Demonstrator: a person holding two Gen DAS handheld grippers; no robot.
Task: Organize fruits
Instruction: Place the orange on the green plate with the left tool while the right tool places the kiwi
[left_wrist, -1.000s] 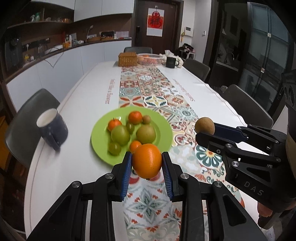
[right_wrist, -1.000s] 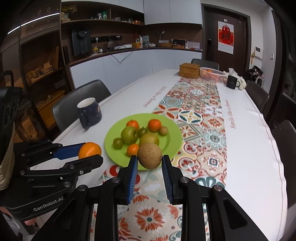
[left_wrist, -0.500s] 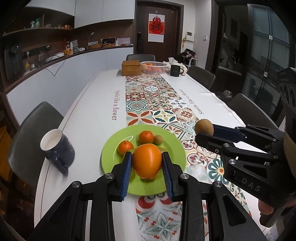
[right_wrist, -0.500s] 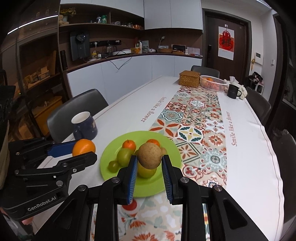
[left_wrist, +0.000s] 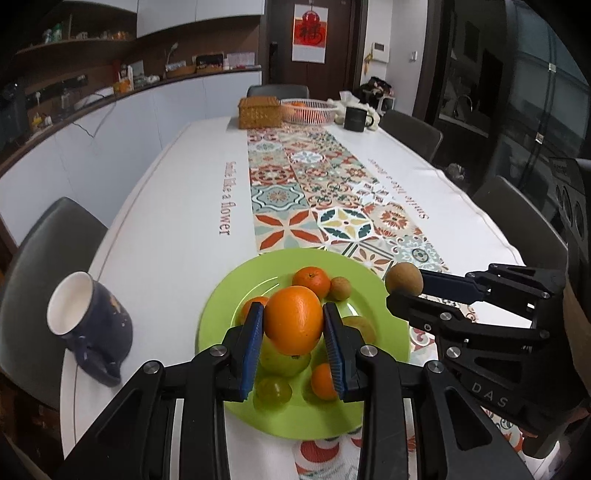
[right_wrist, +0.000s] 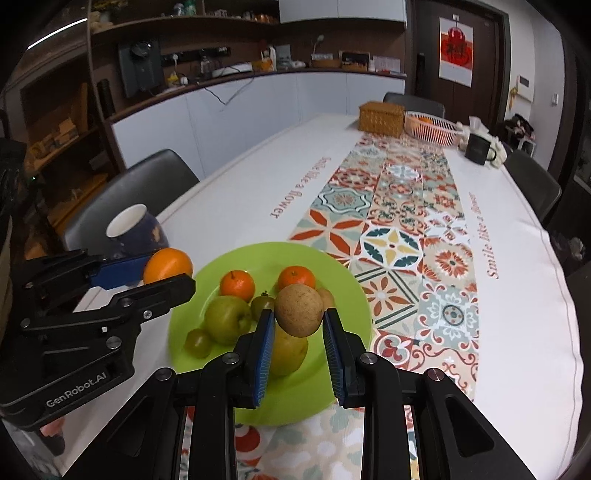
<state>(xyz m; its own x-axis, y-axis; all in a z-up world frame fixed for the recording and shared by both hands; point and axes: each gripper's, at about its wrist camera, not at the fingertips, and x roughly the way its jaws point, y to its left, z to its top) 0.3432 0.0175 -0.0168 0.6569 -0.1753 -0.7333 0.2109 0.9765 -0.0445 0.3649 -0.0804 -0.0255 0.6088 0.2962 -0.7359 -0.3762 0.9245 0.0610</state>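
My left gripper (left_wrist: 293, 334) is shut on a large orange (left_wrist: 293, 319) and hangs over the green plate (left_wrist: 221, 302). The orange (right_wrist: 168, 265) also shows at the left of the right wrist view, in the left gripper (right_wrist: 173, 275). My right gripper (right_wrist: 299, 325) is shut on a brown round fruit (right_wrist: 299, 309) above the same green plate (right_wrist: 347, 291). In the left wrist view that brown fruit (left_wrist: 403, 278) sits at the tip of the right gripper (left_wrist: 400, 286). On the plate lie two tangerines (right_wrist: 237, 285), a green apple (right_wrist: 227, 319), small green fruits and a yellow-green pear, partly hidden.
A dark blue mug (left_wrist: 90, 325) stands left of the plate near the table's edge. At the far end are a wicker box (left_wrist: 258, 112), a white basket (left_wrist: 308, 109) with oranges and a black mug (left_wrist: 354, 118). Grey chairs (right_wrist: 129, 195) line both sides.
Both grippers have moved forward over the table with their fruits, and now hang over the green plate instead of before its near rim. The plate and mug look nearer.
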